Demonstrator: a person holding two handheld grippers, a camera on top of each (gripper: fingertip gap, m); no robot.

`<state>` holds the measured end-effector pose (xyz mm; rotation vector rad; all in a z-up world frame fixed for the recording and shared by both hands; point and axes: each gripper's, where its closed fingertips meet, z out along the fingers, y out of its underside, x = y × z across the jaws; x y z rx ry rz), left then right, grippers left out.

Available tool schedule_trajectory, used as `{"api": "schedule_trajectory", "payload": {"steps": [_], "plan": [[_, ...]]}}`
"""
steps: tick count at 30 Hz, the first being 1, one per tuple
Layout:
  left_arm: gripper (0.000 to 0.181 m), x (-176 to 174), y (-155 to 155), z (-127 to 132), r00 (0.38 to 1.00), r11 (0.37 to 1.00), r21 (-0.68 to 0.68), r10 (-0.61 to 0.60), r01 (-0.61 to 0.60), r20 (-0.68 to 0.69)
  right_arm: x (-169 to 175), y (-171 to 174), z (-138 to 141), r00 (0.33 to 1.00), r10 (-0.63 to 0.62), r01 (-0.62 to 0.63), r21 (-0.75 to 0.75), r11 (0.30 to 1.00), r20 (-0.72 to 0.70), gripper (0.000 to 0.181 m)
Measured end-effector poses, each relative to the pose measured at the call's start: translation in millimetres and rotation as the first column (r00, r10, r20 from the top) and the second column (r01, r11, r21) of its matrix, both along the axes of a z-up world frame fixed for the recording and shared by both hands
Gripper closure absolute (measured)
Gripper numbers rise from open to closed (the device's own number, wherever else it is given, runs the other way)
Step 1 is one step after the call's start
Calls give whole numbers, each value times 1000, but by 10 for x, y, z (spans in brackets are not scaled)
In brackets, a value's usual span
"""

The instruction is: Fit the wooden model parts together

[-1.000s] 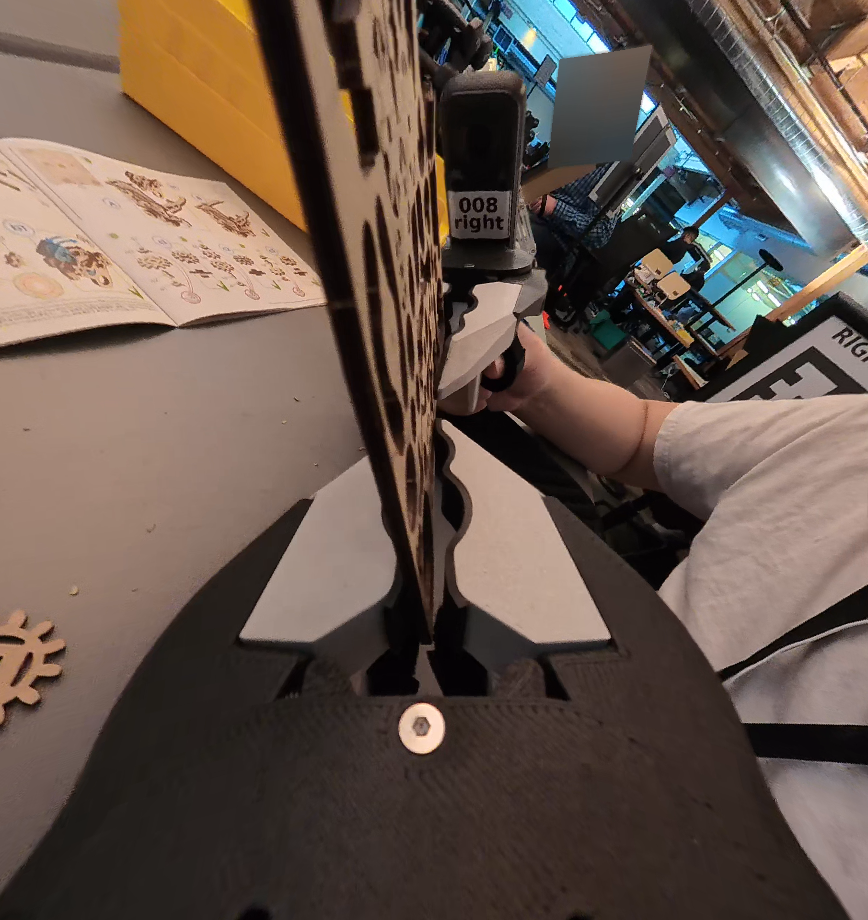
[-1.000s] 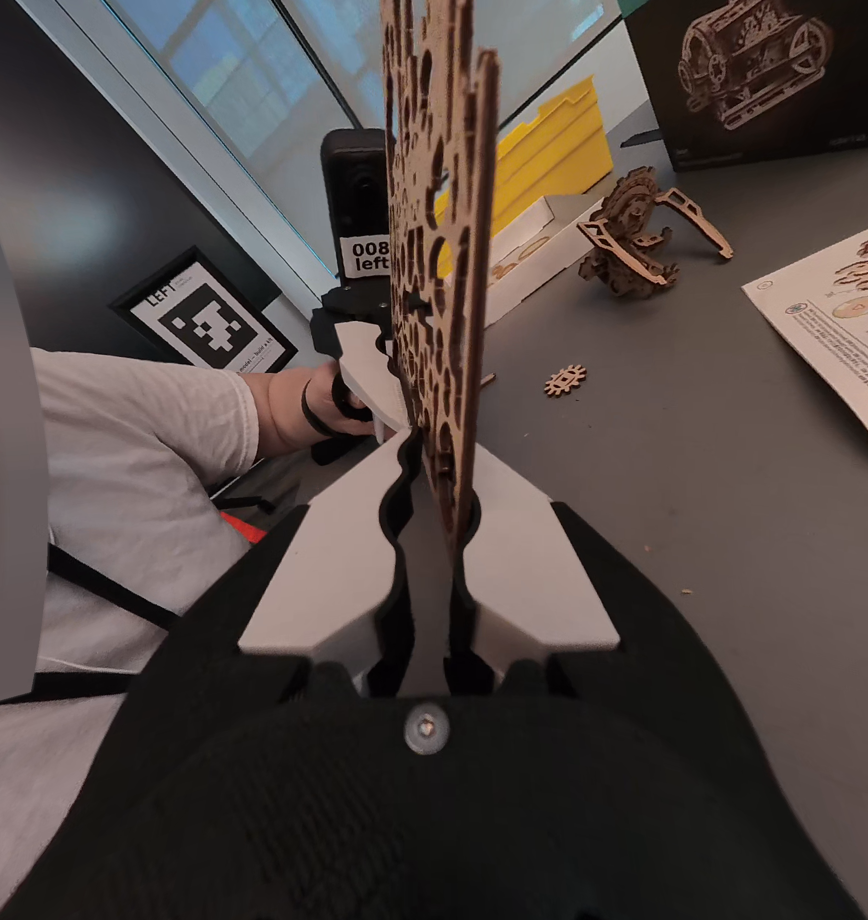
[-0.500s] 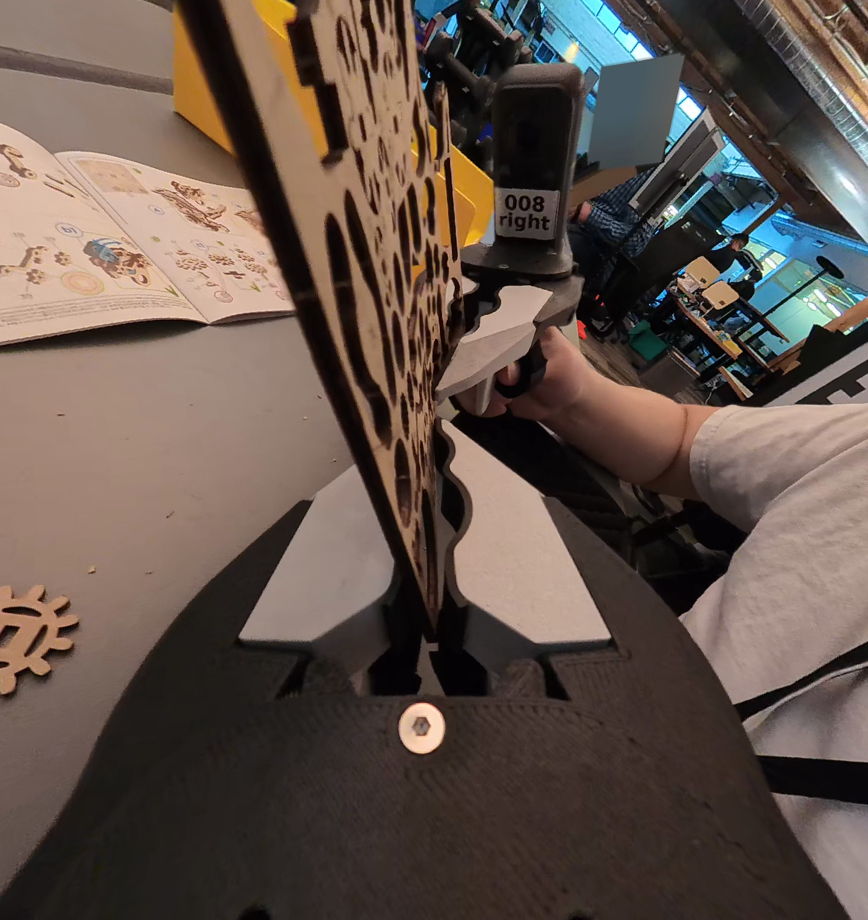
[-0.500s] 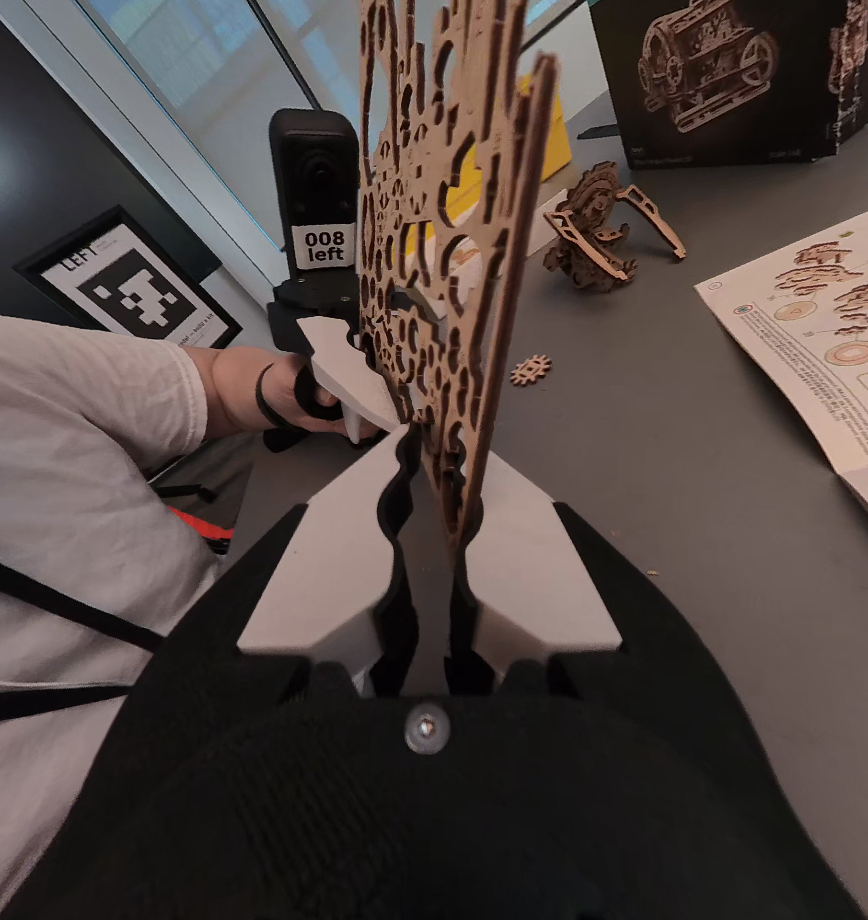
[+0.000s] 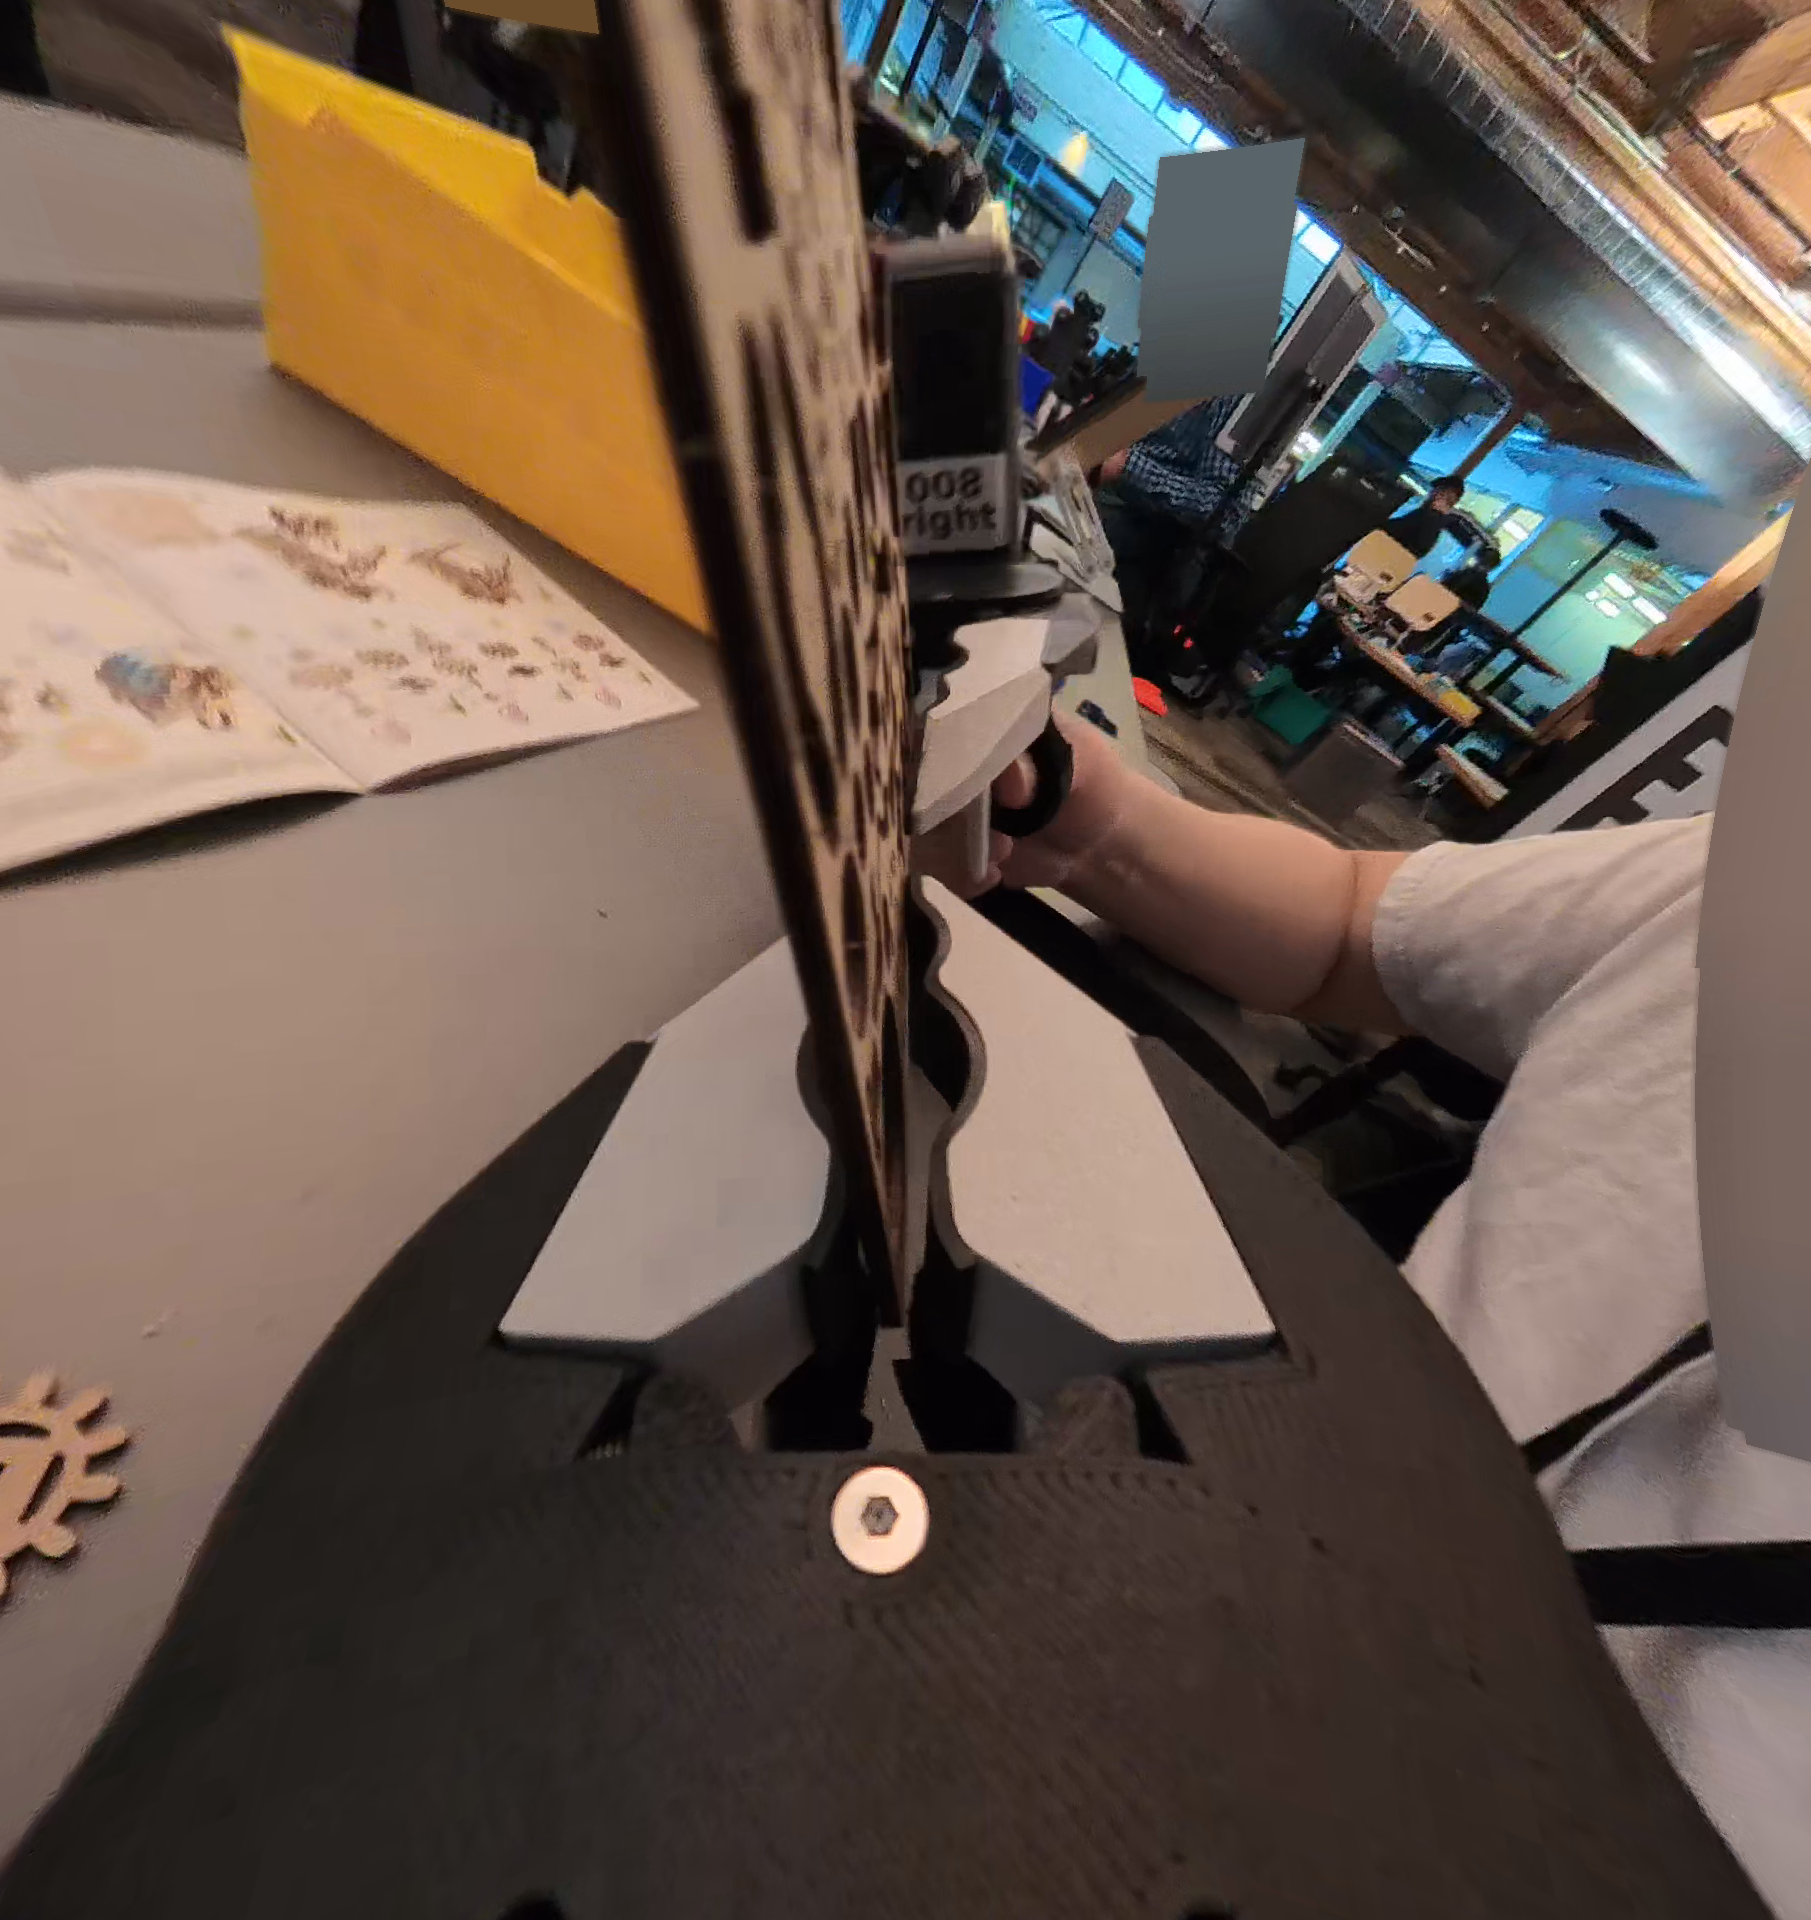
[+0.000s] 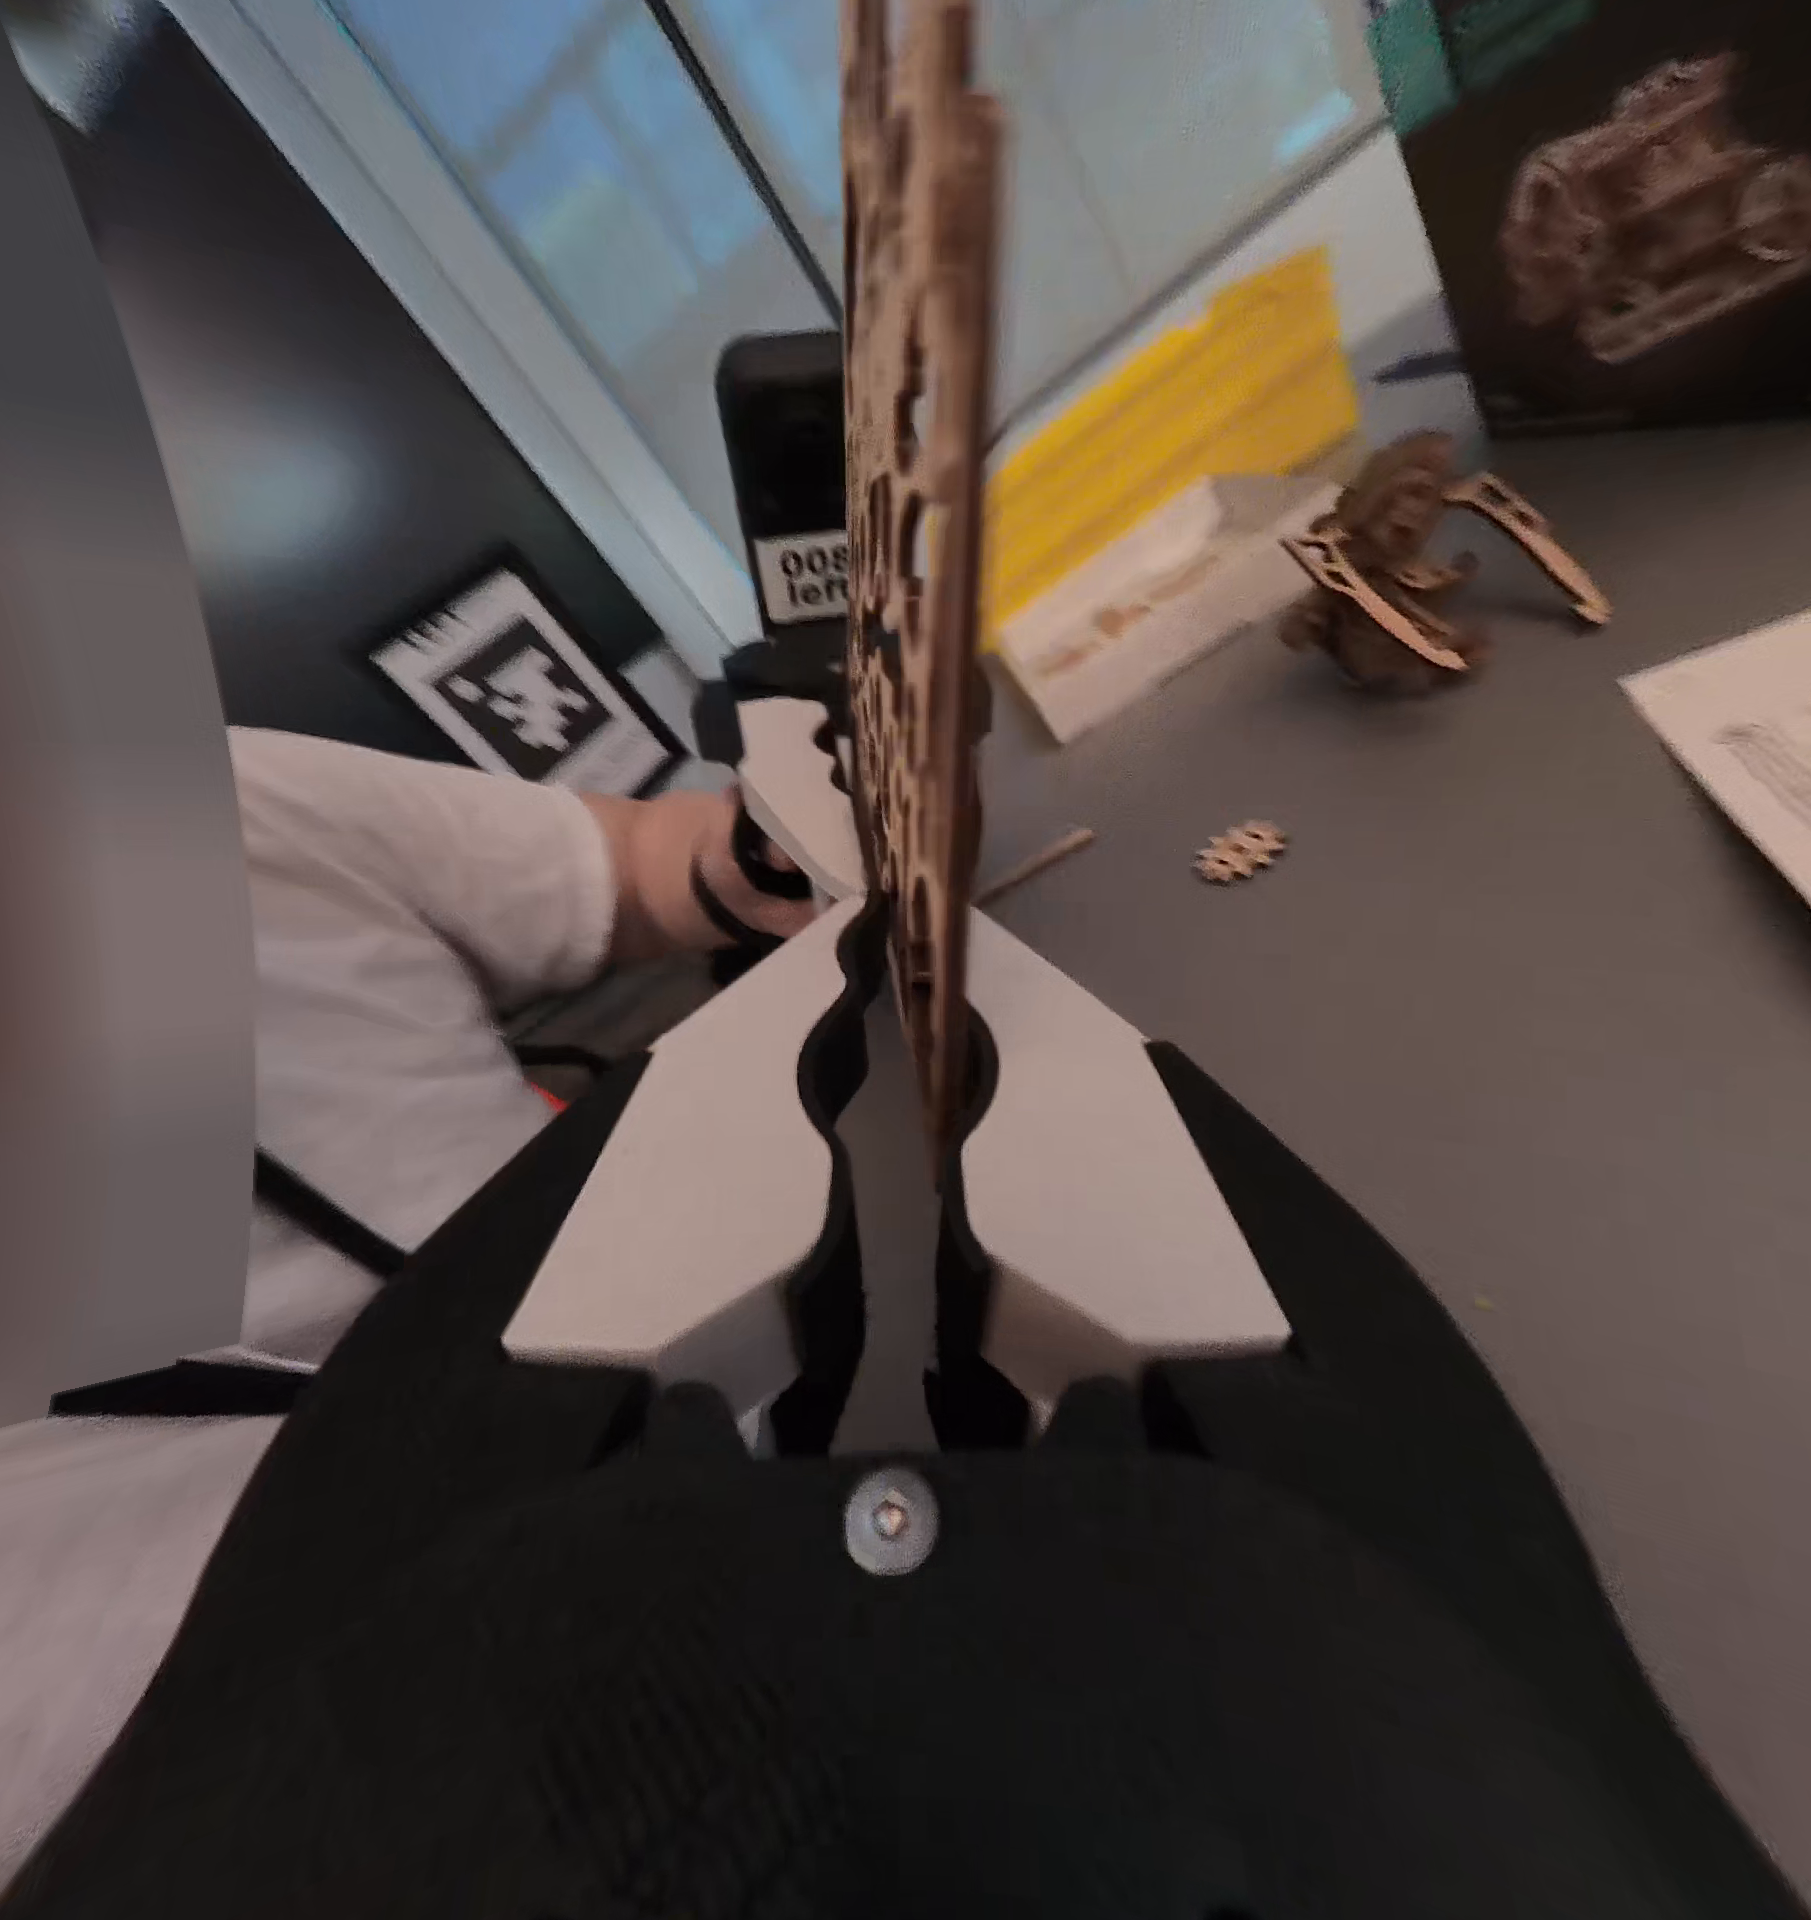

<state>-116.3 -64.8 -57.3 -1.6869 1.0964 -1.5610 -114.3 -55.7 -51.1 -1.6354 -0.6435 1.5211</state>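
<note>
A laser-cut wooden parts sheet (image 5: 776,520) stands edge-on above the grey table, held between both grippers. My left gripper (image 5: 870,935) is shut on its near edge. My right gripper (image 6: 922,925) is shut on the opposite edge of the same sheet (image 6: 916,520), which lies against its right finger. Each gripper shows in the other's view, the right one (image 5: 984,707) and the left one (image 6: 797,790), with the hand that holds it. A loose wooden gear (image 5: 18,1486) lies on the table to the left; it also shows in the right wrist view (image 6: 1239,862).
An open instruction booklet (image 5: 257,644) lies on the table (image 5: 361,1039) before a yellow bin (image 5: 444,343). A part-built wooden model (image 6: 1400,592), a black product box (image 6: 1659,208), a white box (image 6: 1109,623) and a thin wooden stick (image 6: 1036,862) lie beyond the sheet. Both grippers' tips are close together, under 4 cm apart. From either gripper's tips it is about 15 cm to the loose wooden gear (image 5: 18,1486). It turns up in the right wrist view (image 6: 1233,862) as well.
The sheet has swung from a lean back to nearly upright, and both views have shifted and blurred with the motion. Both grippers keep their hold on it.
</note>
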Motion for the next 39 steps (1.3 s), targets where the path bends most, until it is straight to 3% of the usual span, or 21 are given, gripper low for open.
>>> {"api": "schedule_trajectory", "payload": {"steps": [2, 5, 10, 12, 16, 26, 36, 39], "plan": [[181, -5, 37, 52, 998, 998, 38, 48, -49, 31, 41, 25, 32, 998, 10, -12, -18, 1000, -68, 178], [181, -52, 125, 125, 991, 995, -28, 94, -92, 92, 75, 117, 58, 992, -61, 55, -58, 997, -113, 175], [181, -33, 113, 138, 991, 995, -63, 78, -72, 108, -5, 79, 113, 989, -69, 64, -45, 997, -132, 170], [181, -15, 98, 150, 991, 995, -70, 72, -64, 114, -22, 65, 109, 989, -72, 68, -33, 997, -128, 180], [179, -11, 101, 149, 990, 992, -118, 51, -35, 132, -23, 61, 108, 989, -75, 72, -27, 997, -125, 181], [181, -15, 5, 234, 982, 985, -153, -55, 83, 179, -69, -43, 199, 968, 14, -43, -110, 993, -249, 179], [181, -33, -59, 335, 972, 983, -145, -82, 116, 221, -83, -124, 306, 924, 98, -163, -150, 975, -371, 179], [181, -34, 19, 261, 986, 994, -101, -30, 48, 165, -85, -32, 232, 949, 35, -82, -140, 987, -312, 180]]}}
